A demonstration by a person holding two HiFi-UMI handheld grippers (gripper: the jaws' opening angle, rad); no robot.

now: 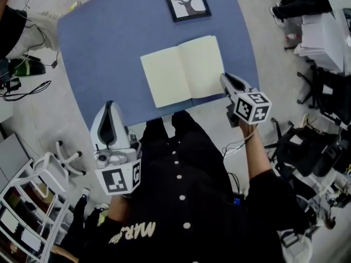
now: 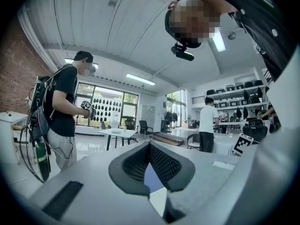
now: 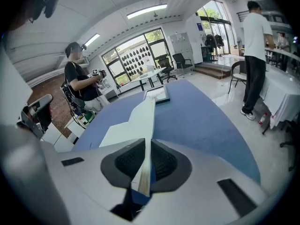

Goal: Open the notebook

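The right gripper [image 1: 224, 78], jaws opening, has the right edge of the open notebook [image 1: 184, 70] between its pads, while the left gripper [image 1: 109, 107], jaws pressed together, hangs well apart.

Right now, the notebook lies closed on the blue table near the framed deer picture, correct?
Not closed: the notebook lies open on the blue table near the framed deer picture. The head view shows its blank pages.

Bare table [image 1: 93, 43] is left wide on the left of the notebook [image 1: 184, 70], with narrower strips beyond it and on its right. The far edge is partly taken up by a framed picture [image 1: 185, 0]. The near edge is blocked by the person's body [image 1: 181, 163].
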